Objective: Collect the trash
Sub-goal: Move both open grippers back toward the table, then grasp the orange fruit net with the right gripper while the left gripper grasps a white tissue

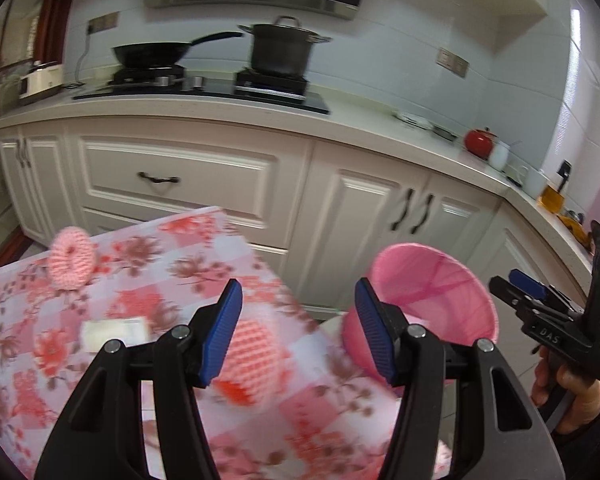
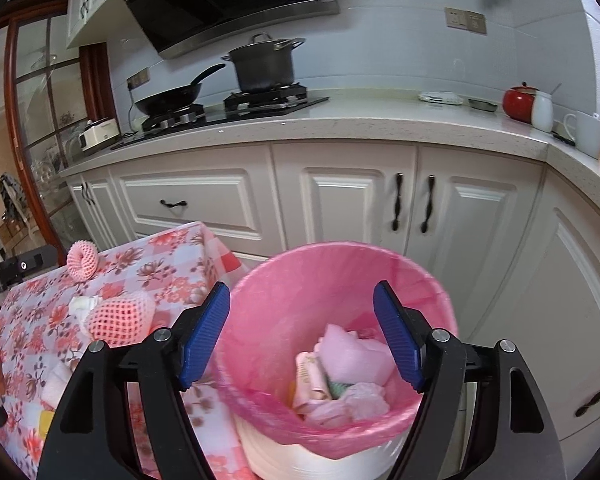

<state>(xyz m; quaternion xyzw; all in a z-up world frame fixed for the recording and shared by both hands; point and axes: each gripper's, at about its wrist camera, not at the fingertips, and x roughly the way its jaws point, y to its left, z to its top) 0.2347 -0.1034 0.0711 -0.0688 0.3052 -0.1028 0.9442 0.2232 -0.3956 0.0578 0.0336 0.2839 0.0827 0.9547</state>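
A white bin with a pink liner [image 2: 340,280] stands beside the floral-cloth table [image 2: 172,256] and holds several pieces of trash [image 2: 340,376]. My right gripper [image 2: 302,336] is open and empty just above the bin's mouth; it also shows in the left wrist view [image 1: 516,288]. My left gripper [image 1: 298,332] is open and empty above the table edge, over a pink foam fruit net [image 1: 248,352]. That net also shows in the right wrist view [image 2: 120,316]. A rolled pink foam ring [image 1: 72,258] lies at the table's far side. A crumpled white paper [image 1: 114,330] lies to the left of the net.
White kitchen cabinets [image 2: 340,192] run behind the bin and along the right. The counter carries a hob with a wok [image 2: 172,96] and a pot [image 2: 264,64], a red jar [image 2: 520,102] and a white mug [image 2: 588,134]. Small white and yellow bits [image 2: 56,388] lie on the table's near left.
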